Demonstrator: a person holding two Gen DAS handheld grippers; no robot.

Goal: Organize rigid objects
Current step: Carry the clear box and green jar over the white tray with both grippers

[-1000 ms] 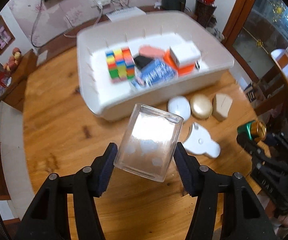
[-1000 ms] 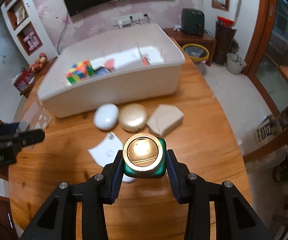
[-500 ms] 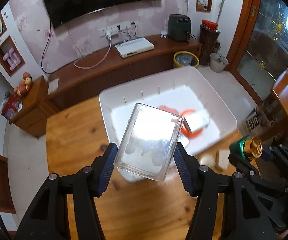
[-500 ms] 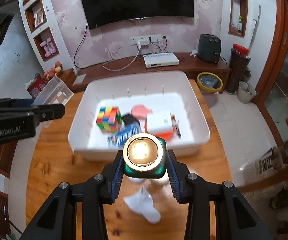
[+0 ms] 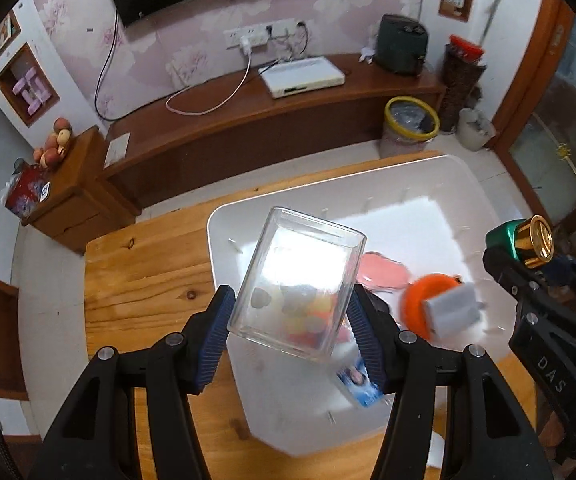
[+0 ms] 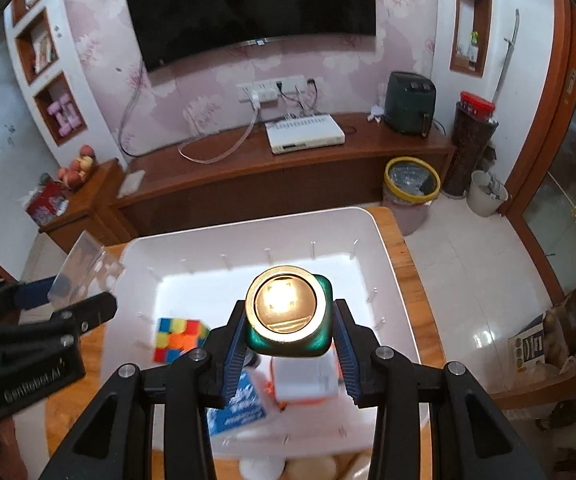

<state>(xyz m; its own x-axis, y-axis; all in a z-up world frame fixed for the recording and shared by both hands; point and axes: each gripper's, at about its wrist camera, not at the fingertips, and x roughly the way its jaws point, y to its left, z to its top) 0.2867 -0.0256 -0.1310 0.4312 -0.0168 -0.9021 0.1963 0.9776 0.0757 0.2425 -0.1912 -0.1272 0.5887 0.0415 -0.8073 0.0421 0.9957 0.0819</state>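
bottle (image 6: 288,312) clenched in right hand-held gripper (image 6: 290,344), its gold cap facing the camera, long axis along the fingers.

A clear rectangular plastic box (image 5: 298,286), empty and tilted, hung above the near-left part of a large white plastic bin (image 5: 460,184) on the wooden table. A green square bottle with a round gold cap (image 6: 288,312) hung over the bin's middle, cap toward the camera.
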